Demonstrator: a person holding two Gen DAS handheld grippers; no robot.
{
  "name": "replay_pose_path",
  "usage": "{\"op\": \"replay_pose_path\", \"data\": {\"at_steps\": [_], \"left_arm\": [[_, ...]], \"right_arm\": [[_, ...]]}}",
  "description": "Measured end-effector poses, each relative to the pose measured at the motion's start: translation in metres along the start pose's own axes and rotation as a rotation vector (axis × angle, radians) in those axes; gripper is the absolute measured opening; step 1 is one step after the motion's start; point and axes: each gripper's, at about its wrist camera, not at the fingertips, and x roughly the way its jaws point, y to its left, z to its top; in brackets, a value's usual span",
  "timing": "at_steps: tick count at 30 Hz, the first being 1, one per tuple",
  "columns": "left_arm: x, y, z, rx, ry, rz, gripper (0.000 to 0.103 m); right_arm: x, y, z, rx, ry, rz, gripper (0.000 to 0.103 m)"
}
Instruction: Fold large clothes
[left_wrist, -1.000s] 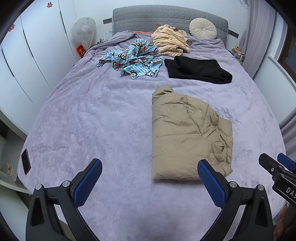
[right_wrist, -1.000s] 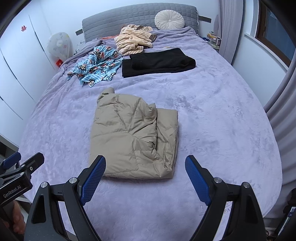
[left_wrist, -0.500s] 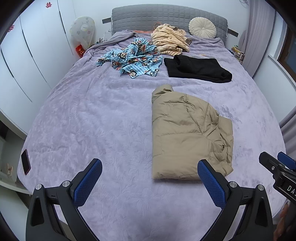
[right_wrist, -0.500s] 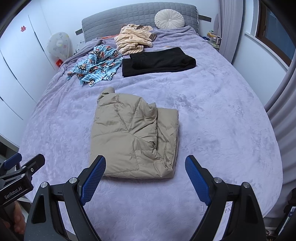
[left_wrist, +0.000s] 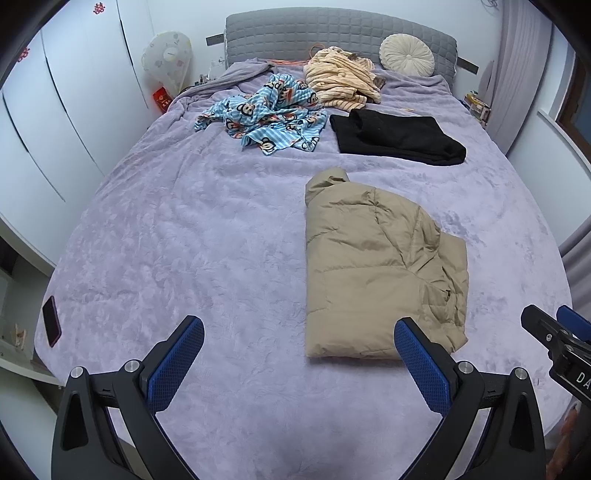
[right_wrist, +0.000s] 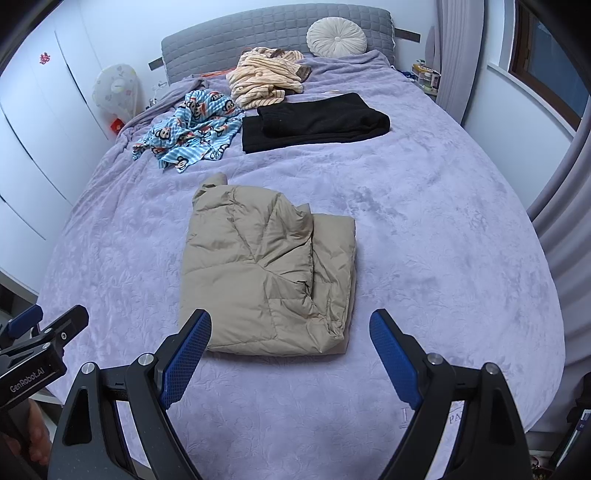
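Note:
A tan puffer jacket (left_wrist: 373, 266) (right_wrist: 266, 269) lies folded into a rough rectangle in the middle of the purple bed (left_wrist: 184, 240) (right_wrist: 424, 229). My left gripper (left_wrist: 299, 354) hovers open over the near part of the bed, its right pad close by the jacket's near edge, nothing between the pads. My right gripper (right_wrist: 290, 347) also stands open just short of the jacket's near edge, holding nothing. Each gripper shows at the edge of the other's view.
Farther back lie a folded black garment (left_wrist: 399, 138) (right_wrist: 314, 122), a blue cartoon-print garment (left_wrist: 266, 118) (right_wrist: 192, 129) and a striped beige one (left_wrist: 343, 79) (right_wrist: 262, 81). A round cushion (left_wrist: 406, 55) leans on the grey headboard. A phone (left_wrist: 51, 321) rests at the bed's left edge. White wardrobes stand left, curtains right.

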Motion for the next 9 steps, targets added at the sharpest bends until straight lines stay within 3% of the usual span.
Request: {"op": "replay_pose_path", "data": {"at_steps": [9], "left_arm": [[-0.0003,0.001,0.0007,0.0,-0.001,-0.01,0.103]], "right_arm": [[0.0,0.0001,0.0001,0.002,0.001,-0.001,0.089]]}}
